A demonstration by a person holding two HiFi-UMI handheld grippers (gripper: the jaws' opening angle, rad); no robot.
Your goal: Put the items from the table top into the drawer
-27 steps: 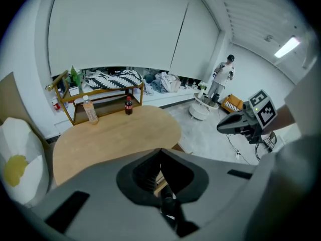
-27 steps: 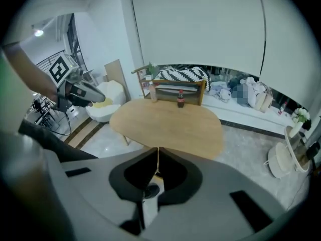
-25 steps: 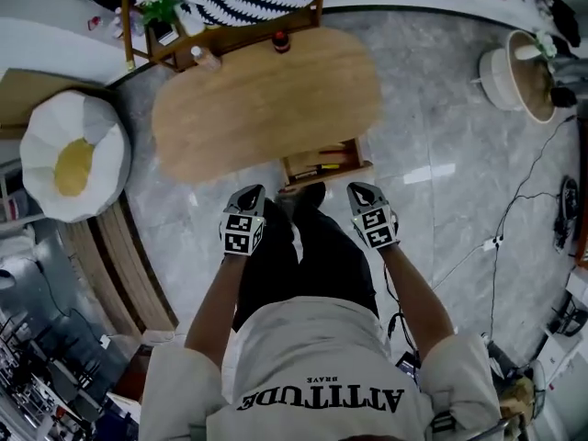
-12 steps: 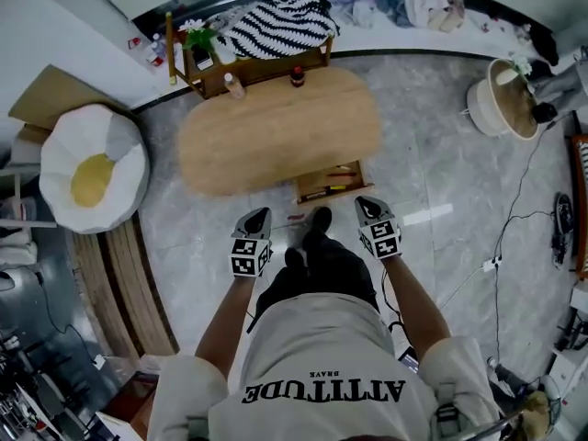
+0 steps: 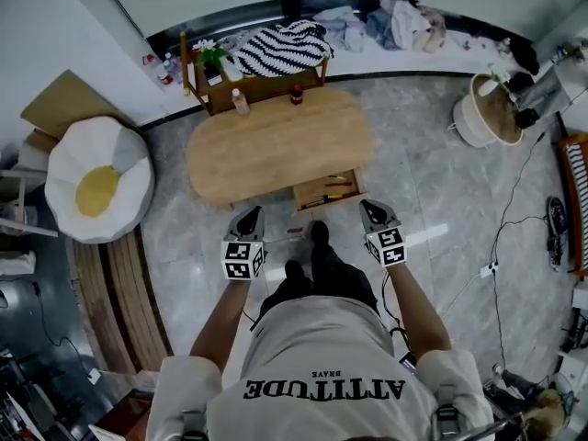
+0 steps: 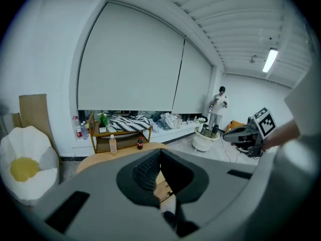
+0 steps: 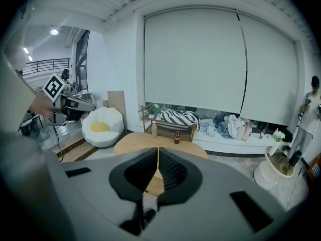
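The oval wooden table (image 5: 276, 145) has its drawer (image 5: 326, 192) pulled open at the near edge, with pens and small items inside. A pale bottle (image 5: 241, 102) and a dark bottle (image 5: 296, 95) stand at the table's far edge; they also show as the pale bottle (image 6: 112, 143) and the dark bottle (image 7: 177, 137). My left gripper (image 5: 251, 213) and right gripper (image 5: 367, 207) hover side by side in front of the table, short of the drawer and above the floor. Both are shut and empty, as the left gripper (image 6: 160, 150) and right gripper (image 7: 158, 148) show.
A small red thing (image 5: 296, 231) lies on the floor before the drawer. Behind the table stands a low shelf (image 5: 262, 79) with a striped cloth. A white and yellow beanbag (image 5: 96, 182) sits left, a white basket (image 5: 480, 110) and floor cables (image 5: 514, 228) right.
Both grippers have risen and drawn back from the table. The head view has climbed, so the table and drawer look smaller and farther. The jaws stayed shut.
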